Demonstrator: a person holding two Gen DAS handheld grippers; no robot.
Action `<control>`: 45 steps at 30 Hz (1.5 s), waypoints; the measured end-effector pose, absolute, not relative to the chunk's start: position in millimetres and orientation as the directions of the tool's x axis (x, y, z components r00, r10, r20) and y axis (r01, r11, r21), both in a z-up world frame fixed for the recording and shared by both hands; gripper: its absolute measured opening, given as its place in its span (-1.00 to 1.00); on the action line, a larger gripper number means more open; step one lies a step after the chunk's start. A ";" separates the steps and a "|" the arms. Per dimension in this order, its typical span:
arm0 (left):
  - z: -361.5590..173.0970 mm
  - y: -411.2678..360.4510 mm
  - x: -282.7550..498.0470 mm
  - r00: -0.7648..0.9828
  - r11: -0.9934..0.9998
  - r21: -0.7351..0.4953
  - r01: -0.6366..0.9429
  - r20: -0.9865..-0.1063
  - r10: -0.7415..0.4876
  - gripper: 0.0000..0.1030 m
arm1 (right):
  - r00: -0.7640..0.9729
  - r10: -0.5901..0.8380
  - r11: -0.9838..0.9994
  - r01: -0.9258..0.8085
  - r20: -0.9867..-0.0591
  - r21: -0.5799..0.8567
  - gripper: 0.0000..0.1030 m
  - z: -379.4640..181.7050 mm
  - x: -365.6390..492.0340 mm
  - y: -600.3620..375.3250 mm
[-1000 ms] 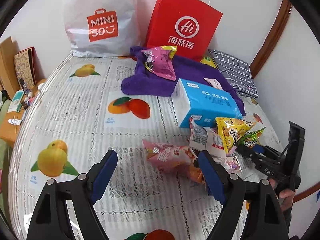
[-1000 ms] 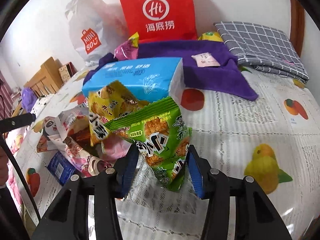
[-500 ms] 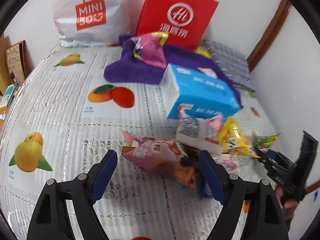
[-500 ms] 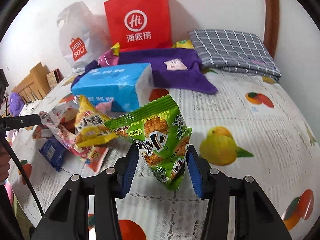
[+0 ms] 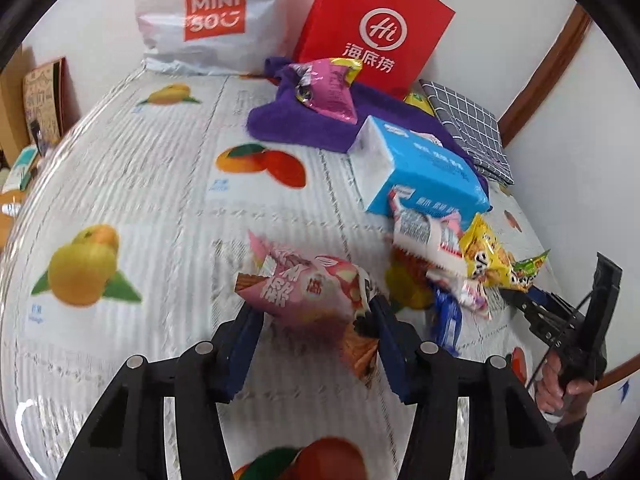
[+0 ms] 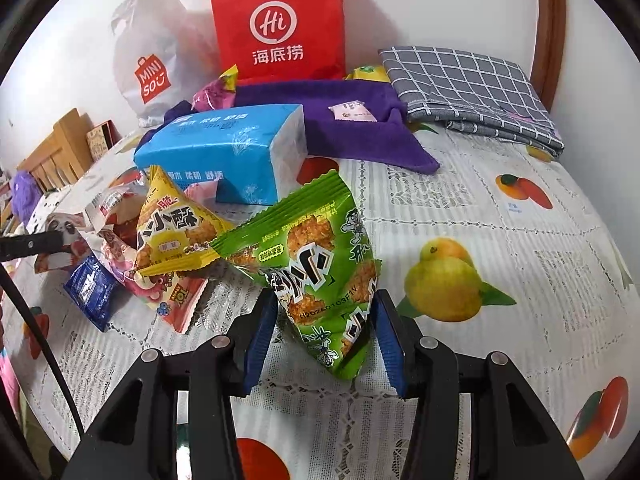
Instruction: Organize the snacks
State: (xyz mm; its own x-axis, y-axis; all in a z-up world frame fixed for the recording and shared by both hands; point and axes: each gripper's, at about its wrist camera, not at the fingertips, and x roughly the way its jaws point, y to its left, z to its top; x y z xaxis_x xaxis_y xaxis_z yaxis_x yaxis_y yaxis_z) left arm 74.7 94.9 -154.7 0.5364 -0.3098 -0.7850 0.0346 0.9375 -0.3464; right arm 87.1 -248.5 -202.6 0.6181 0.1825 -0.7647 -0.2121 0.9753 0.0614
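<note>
Table: cloth (image 5: pixel 160 184) printed with fruit covers the whole surface; every other thing lies on it.
Bags: white shopping bag (image 5: pixel 208 20) and red paper bag (image 5: pixel 372 28) stand upright at the far edge against the wall.
Towel: purple towel (image 6: pixel 352 128) spread in front of the red bag, with a pink snack bag (image 5: pixel 324 88) lying on it at its far left.
Tissue pack: blue pack (image 6: pixel 224 152) just near of the towel; the snack heap leans on its near side.
Snack heap: yellow packet (image 6: pixel 172 228), white-and-red packets and a small dark blue one (image 6: pixel 90 288) overlapping, between the two grippers.
Pink packet: pink snack packet (image 5: pixel 308 292) sits apart from the heap on its left, between the blue pads of the left gripper (image 5: pixel 316 340).
Left jaws: closing on the pink packet; the pads look to touch its sides already.
Green packet: green snack packet (image 6: pixel 316 264) is held up off the cloth, right of the heap, tilted with its sealed edge toward the yellow packet.
Right jaws: right gripper (image 6: pixel 324 336) pinches the lower part of the green packet between both pads.
Handling: both packets are probably light, puffed with air, crinkly and slick, with brittle pieces inside.
Hold: take the belly gently, or the flat crimped seam for less risk of crushing or slipping.
</note>
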 end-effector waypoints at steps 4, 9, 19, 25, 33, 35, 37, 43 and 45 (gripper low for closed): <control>-156.7 102.1 70.4 0.549 0.937 -0.348 0.028 -0.778 -0.306 0.21 | 0.614 0.182 0.973 -0.223 -0.768 0.052 -0.01 -202.3 86.8 -245.9; -154.8 100.7 76.6 0.584 0.949 -0.314 0.035 -0.764 -0.274 0.41 | 0.631 0.180 0.971 -0.234 -0.755 0.035 0.22 -197.9 84.8 -245.5; -167.1 91.8 106.9 0.564 0.928 -0.371 0.027 -0.761 -0.321 0.49 | 0.615 0.194 0.966 -0.253 -0.764 0.041 0.53 -198.4 100.1 -245.2; -170.7 82.2 105.2 0.604 0.955 -0.293 0.046 -0.753 -0.260 0.44 | 0.598 0.225 0.968 -0.227 -0.769 0.106 0.53 -200.9 113.8 -250.0; -170.9 82.8 104.9 0.614 0.967 -0.255 0.029 -0.759 -0.218 0.23 | 0.622 0.213 0.975 -0.186 -0.754 0.122 0.53 -198.3 127.4 -263.6; -171.1 81.9 104.9 0.614 0.969 -0.247 0.026 -0.761 -0.211 0.22 | 0.622 0.218 0.973 -0.195 -0.752 0.120 0.53 -198.2 133.0 -263.2; -171.3 80.5 104.9 0.613 0.971 -0.237 0.025 -0.764 -0.202 0.22 | 0.604 0.228 0.970 -0.212 -0.764 0.122 0.53 -200.9 140.1 -259.7; -171.5 80.2 105.0 0.612 0.972 -0.235 0.025 -0.765 -0.201 0.22 | 0.557 0.246 0.960 -0.255 -0.793 0.118 0.53 -209.0 154.0 -245.8; -171.6 80.4 105.2 0.612 0.973 -0.230 0.025 -0.766 -0.197 0.22 | 0.557 0.223 0.964 -0.247 -0.800 0.098 0.49 -210.6 156.0 -242.2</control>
State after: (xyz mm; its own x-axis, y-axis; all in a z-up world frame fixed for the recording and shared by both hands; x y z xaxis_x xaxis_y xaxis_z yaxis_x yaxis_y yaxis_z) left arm 105.2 80.4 -171.6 0.6118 -0.1971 -0.7661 0.0249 0.9728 -0.2304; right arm 156.0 -242.2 -210.6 0.5570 0.2234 -0.7999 -0.2467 0.9642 0.0975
